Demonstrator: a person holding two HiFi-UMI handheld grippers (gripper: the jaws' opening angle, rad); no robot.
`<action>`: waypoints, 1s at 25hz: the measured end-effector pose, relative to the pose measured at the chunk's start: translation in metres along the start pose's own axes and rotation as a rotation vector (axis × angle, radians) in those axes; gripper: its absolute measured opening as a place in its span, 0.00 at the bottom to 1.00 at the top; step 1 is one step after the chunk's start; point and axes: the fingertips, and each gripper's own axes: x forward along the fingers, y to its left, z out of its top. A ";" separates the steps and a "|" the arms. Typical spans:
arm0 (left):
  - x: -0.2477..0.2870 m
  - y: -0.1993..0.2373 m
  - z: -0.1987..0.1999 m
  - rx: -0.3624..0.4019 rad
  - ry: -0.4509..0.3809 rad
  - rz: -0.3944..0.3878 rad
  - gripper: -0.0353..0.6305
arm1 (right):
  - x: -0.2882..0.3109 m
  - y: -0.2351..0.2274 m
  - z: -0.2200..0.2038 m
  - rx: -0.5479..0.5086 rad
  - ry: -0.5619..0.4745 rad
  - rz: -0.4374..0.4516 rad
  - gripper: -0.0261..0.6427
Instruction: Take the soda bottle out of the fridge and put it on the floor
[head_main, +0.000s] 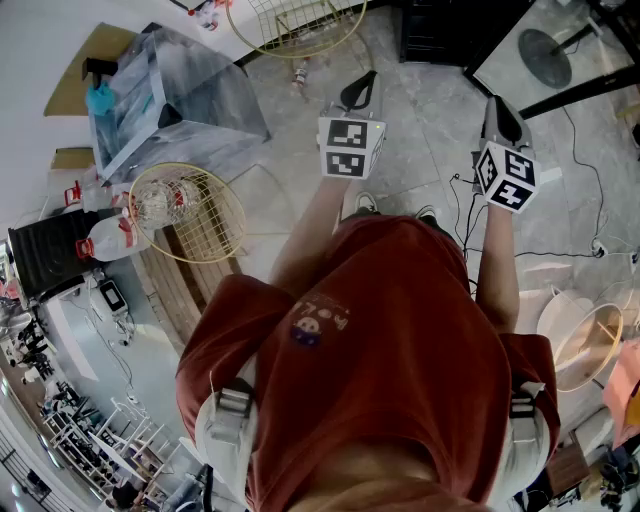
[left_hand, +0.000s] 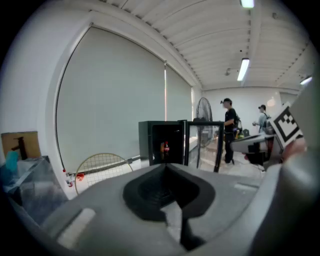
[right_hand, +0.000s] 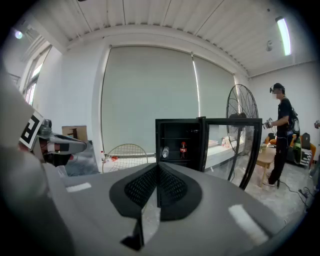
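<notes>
A black mini fridge (right_hand: 181, 141) stands ahead with its glass door (right_hand: 232, 150) swung open to the right. Inside, the soda bottle (right_hand: 183, 149), dark with a red label, stands upright on a shelf; the left gripper view also shows the soda bottle (left_hand: 165, 148) in the fridge (left_hand: 159, 142). A clear bottle (right_hand: 165, 152) leans to its left. My left gripper (left_hand: 165, 167) and right gripper (right_hand: 157, 167) are both shut and empty, held side by side well short of the fridge. In the head view the left gripper (head_main: 360, 92) and right gripper (head_main: 500, 115) point forward over the tiled floor.
A round wire basket (right_hand: 125, 156) leans on the wall left of the fridge, and a clear plastic bin (head_main: 165, 95) sits further left. A standing fan (right_hand: 241, 117) is behind the door. A person (right_hand: 280, 132) stands at the right. Cables (head_main: 585, 245) lie on the floor.
</notes>
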 end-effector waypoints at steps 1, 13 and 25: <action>-0.001 0.000 -0.001 -0.001 0.000 0.000 0.05 | -0.001 0.001 -0.001 0.000 0.002 -0.001 0.04; -0.016 0.019 -0.008 -0.006 0.000 -0.019 0.05 | 0.003 0.030 -0.009 0.004 0.022 0.002 0.04; -0.044 0.077 -0.031 -0.002 0.005 -0.049 0.05 | 0.018 0.093 -0.024 0.049 0.034 -0.029 0.04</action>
